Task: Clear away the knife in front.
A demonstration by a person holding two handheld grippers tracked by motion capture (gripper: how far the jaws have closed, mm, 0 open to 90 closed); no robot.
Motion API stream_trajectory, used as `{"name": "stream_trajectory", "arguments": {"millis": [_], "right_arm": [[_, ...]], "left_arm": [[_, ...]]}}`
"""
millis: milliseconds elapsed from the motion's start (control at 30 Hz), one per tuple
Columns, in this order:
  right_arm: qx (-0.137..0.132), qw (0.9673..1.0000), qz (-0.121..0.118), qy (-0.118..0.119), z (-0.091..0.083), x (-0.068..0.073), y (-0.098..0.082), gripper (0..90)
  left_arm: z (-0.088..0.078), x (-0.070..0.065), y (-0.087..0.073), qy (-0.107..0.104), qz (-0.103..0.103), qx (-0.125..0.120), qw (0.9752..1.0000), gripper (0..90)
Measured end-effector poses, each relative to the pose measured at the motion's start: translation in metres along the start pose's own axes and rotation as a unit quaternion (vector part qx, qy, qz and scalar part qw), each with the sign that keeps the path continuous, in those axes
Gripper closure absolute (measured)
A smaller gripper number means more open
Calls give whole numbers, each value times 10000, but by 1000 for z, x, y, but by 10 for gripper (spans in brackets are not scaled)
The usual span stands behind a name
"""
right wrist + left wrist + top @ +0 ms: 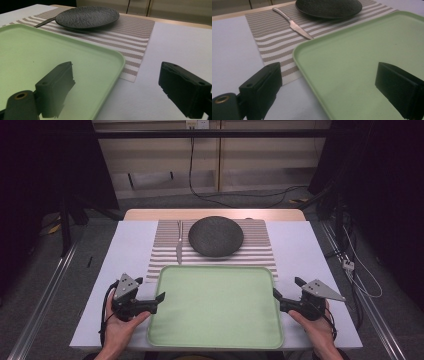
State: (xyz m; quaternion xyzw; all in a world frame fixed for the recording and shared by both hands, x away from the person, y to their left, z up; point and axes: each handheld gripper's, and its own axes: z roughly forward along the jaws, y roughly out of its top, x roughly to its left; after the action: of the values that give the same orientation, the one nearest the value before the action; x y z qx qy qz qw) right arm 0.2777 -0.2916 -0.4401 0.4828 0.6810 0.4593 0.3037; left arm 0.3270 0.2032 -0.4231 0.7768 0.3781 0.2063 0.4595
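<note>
Green tray (215,305), both rims straddled.

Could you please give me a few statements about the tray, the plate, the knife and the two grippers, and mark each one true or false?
1. The green tray is empty. True.
2. The knife lies on the tray. False: it lies on the striped mat, left of the dark plate.
3. The left gripper is shut on the tray's rim. False: its jaws stand open, one on each side of the tray's left edge, pressing on nothing.
4. The right gripper is open at the tray's right edge. True.
5. The plate sits on the bare table. False: it rests on the mat.
</note>
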Motion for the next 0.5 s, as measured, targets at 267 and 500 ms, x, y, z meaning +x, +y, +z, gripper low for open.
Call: {"name": "stream_trajectory", "arguments": {"millis": [267, 500], "right_arm": [[52, 10000, -9, 58, 0, 0, 0, 120], [100, 9999, -26, 57, 1, 1, -1, 111]], "left_arm": [[4, -1, 5, -153, -213, 169, 9995, 93], [9, 2, 15, -107, -151, 49, 9998, 93]]}}
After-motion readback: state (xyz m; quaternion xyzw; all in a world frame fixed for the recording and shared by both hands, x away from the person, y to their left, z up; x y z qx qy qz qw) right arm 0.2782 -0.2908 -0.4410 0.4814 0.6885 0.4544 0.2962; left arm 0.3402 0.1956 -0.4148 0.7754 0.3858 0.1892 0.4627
